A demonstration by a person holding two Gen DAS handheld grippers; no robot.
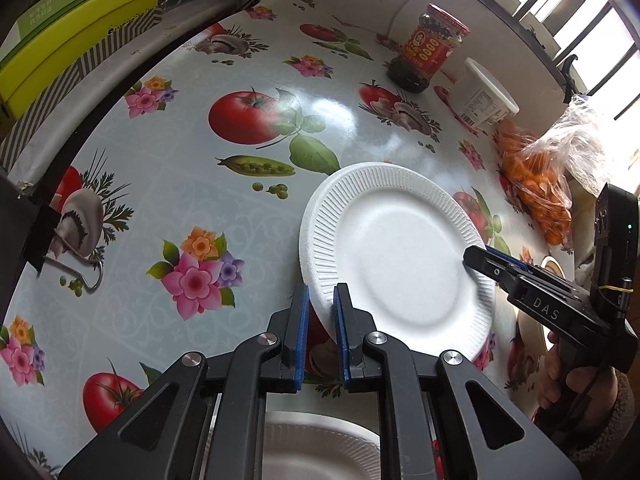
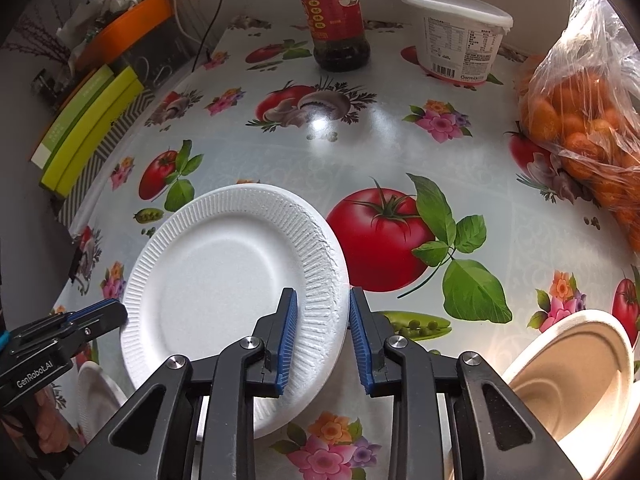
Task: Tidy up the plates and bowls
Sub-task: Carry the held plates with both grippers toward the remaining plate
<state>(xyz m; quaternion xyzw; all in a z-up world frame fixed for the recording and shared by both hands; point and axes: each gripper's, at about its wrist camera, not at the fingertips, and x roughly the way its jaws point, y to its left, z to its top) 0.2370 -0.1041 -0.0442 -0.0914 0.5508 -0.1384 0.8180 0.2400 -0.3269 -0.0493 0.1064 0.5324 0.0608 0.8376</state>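
A white foam plate (image 1: 400, 248) (image 2: 216, 272) is held tilted above the flowered tablecloth, gripped from both sides. My left gripper (image 1: 320, 288) is shut on the plate's near-left rim; in the right wrist view it (image 2: 122, 312) shows at the lower left, pinching that rim. My right gripper (image 2: 322, 292) has the opposite rim between its blue pads and presses on it; in the left wrist view it (image 1: 470, 258) clamps the plate's right edge. A second white foam plate (image 1: 320, 440) (image 2: 94, 392) lies on the table below. Beige bowls (image 2: 568, 368) sit nested at the lower right.
A red-labelled sauce jar (image 2: 336, 20) and a white lidded tub (image 2: 460, 36) stand at the table's far side. A plastic bag of small oranges (image 2: 580, 128) lies on the right. Yellow-green boxes (image 2: 88, 128) stand beyond the left edge. A person's hand (image 1: 576, 384) holds the right gripper.
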